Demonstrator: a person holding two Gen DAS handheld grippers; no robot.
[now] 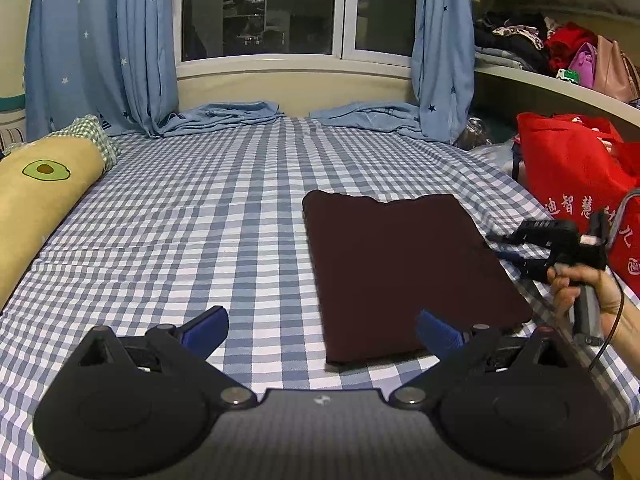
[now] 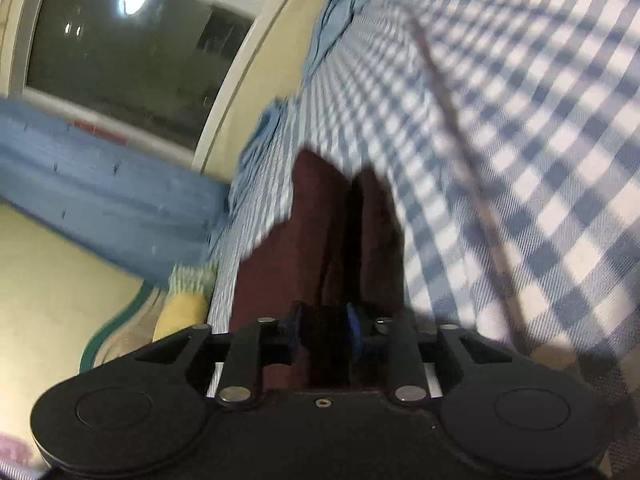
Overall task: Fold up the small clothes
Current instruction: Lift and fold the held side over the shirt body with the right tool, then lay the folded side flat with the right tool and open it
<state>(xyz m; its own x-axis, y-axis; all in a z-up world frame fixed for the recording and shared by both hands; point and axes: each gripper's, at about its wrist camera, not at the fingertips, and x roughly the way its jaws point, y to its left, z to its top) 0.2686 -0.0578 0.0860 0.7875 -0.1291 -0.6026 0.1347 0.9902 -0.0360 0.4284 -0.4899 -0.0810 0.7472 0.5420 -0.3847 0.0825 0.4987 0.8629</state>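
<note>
While our left hand-held gripper [image 1: 322, 334] hovers wide open and empty at the near end of the dark maroon cloth [image 1: 404, 272] (long axis running away across the bed [image 1: 192, 216]), our right hand-held gripper [image 2: 325, 326], nearer its right edge, has narrowed jaws with cloth between them.

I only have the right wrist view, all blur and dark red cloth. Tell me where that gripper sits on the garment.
Observer: The right gripper is at the right edge of the maroon garment, which lies flat and folded on the checked bed sheet.
Operator: Report the left gripper.
Observer: The left gripper is open, empty, above the garment's near left corner.
Operator: Name anything close by on the right.
Observer: A red bag stands just beyond the bed's right edge.
</note>
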